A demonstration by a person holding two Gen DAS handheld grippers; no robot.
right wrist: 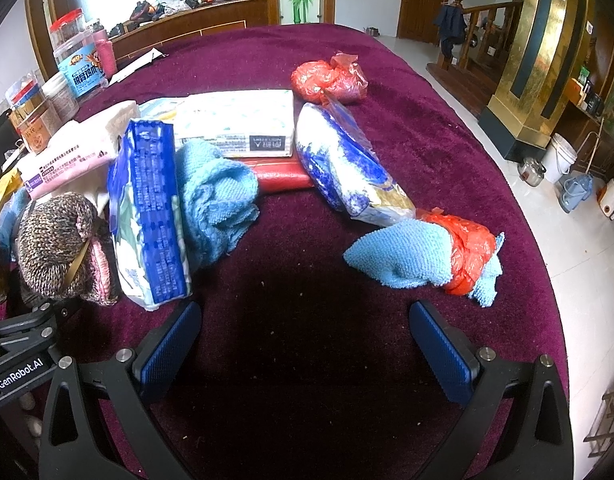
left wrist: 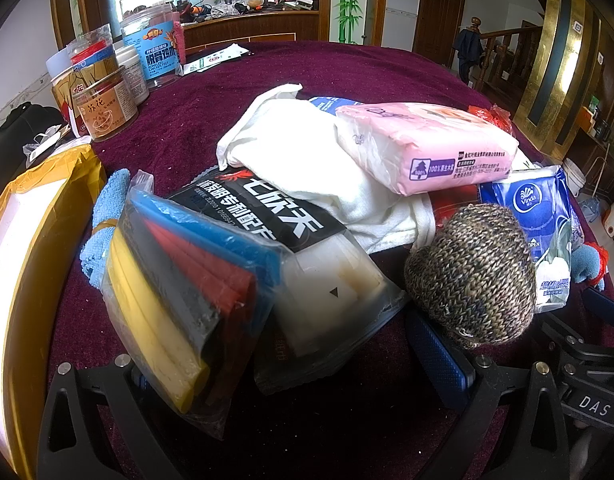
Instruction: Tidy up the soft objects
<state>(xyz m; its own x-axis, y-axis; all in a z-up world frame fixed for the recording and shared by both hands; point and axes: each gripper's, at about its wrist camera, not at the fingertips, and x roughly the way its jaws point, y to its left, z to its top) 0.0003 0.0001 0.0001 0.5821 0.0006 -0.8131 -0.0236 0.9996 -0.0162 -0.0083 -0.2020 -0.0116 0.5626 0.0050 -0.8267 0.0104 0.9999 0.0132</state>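
Observation:
My left gripper (left wrist: 291, 364) is open low over the maroon tablecloth (left wrist: 179, 128). A clear bag of coloured cloths (left wrist: 179, 280) hides its left finger, and a black-labelled pack (left wrist: 267, 208) lies between the fingers. A brown knitted ball (left wrist: 471, 276) rests just beyond the right fingertip. Behind it are a white cloth (left wrist: 307, 156), a pink tissue pack (left wrist: 423, 144) and a blue tissue pack (left wrist: 539, 216). My right gripper (right wrist: 303, 332) is open over bare cloth. Ahead of it lie a blue towel (right wrist: 215, 200), a blue-white bag (right wrist: 343, 164) and a blue towel wrapped in red plastic (right wrist: 419, 256).
Several jars (left wrist: 103, 108) stand at the far left of the table. A yellow bag (left wrist: 27, 240) lies at the left edge. A white tissue pack (right wrist: 235, 124), a red pack (right wrist: 283, 176) and a red plastic bag (right wrist: 327, 78) lie farther back. The table's rounded edge (right wrist: 519, 216) drops to the floor on the right.

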